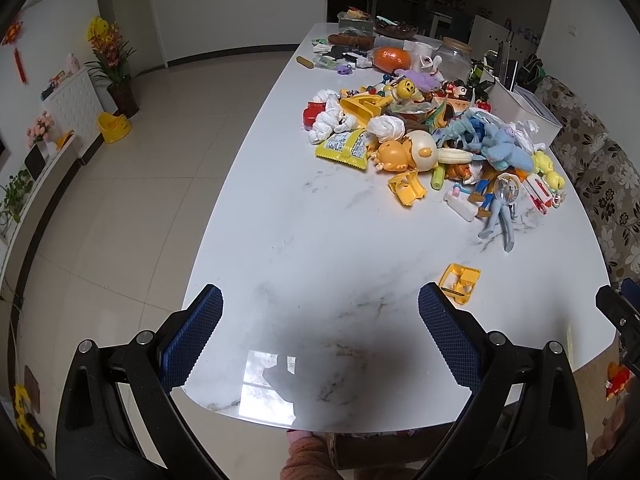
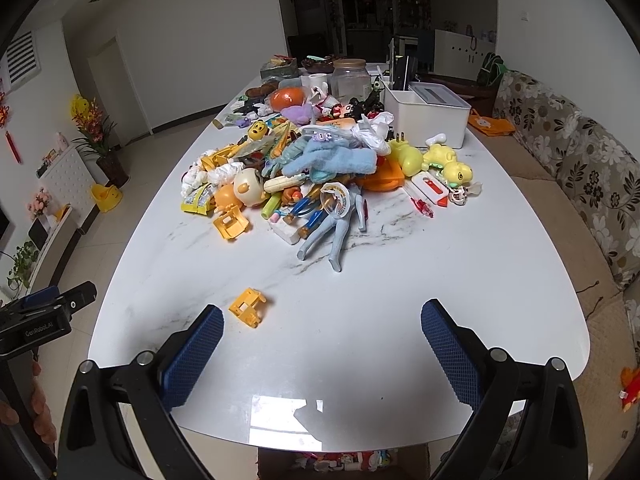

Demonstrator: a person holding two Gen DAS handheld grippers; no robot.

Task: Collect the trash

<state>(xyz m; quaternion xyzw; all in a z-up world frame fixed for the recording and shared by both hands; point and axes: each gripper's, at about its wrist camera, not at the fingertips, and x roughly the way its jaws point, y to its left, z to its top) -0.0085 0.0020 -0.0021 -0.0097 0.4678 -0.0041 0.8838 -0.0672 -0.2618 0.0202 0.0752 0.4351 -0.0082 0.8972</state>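
Observation:
A heap of toys and trash lies mid-table on the white marble table [image 1: 304, 240]. In it are crumpled white tissues [image 1: 332, 120], a yellow snack wrapper [image 1: 344, 148] and a white plastic bag [image 2: 370, 130]. My left gripper [image 1: 320, 312] hovers open over the near table edge, nothing between its blue pads. My right gripper [image 2: 322, 324] is open too, over the near end. A small yellow toy piece [image 2: 248, 307] sits just beyond its left finger; the same yellow toy piece [image 1: 460, 283] lies by the left gripper's right finger.
A white bin [image 2: 426, 114] stands at the table's far right, a glass jar [image 2: 352, 78] behind the heap. A floral sofa [image 2: 580, 168] runs along the right side. Tiled floor [image 1: 140, 208] lies to the left. A cardboard box with wrappers [image 2: 344, 462] sits under the near edge.

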